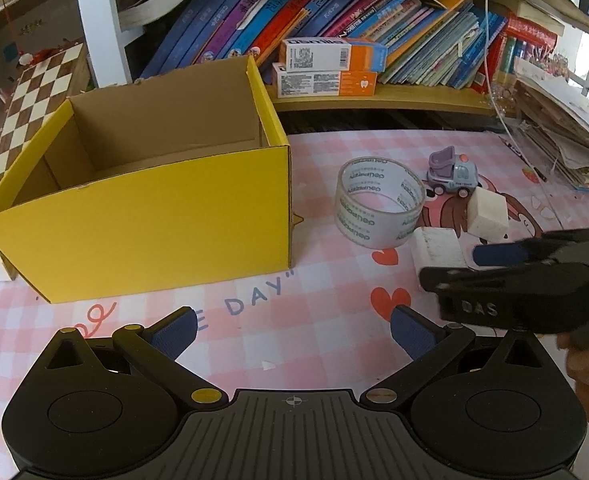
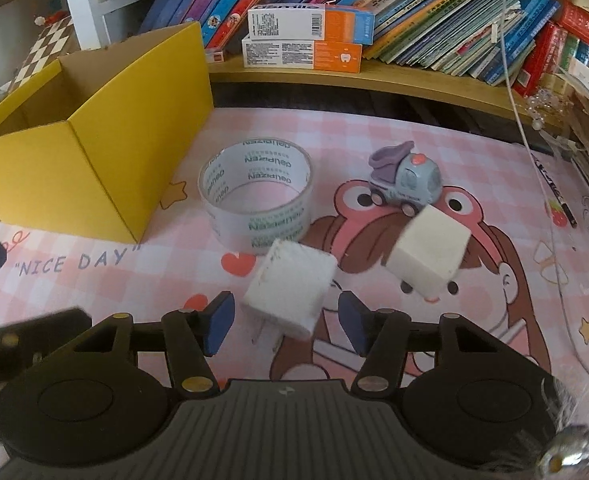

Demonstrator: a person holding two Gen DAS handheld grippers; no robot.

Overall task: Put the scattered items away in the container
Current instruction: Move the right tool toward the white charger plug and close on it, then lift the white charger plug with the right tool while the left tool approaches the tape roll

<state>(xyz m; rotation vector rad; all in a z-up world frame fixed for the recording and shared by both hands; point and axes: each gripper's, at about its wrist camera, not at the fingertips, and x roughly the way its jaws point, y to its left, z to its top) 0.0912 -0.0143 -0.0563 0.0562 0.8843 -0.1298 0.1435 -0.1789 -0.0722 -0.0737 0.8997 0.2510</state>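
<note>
Yellow box (image 1: 142,216) interior: left view only

A wooden shelf (image 1: 394,98) of leaning books (image 1: 254,12) backs the pink checked mat (image 1: 334,292).

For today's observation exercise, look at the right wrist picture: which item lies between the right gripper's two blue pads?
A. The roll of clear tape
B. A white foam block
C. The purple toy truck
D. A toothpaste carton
B: the nearer white foam block lies between the blue pads of the right gripper, with gaps on both sides.
</note>
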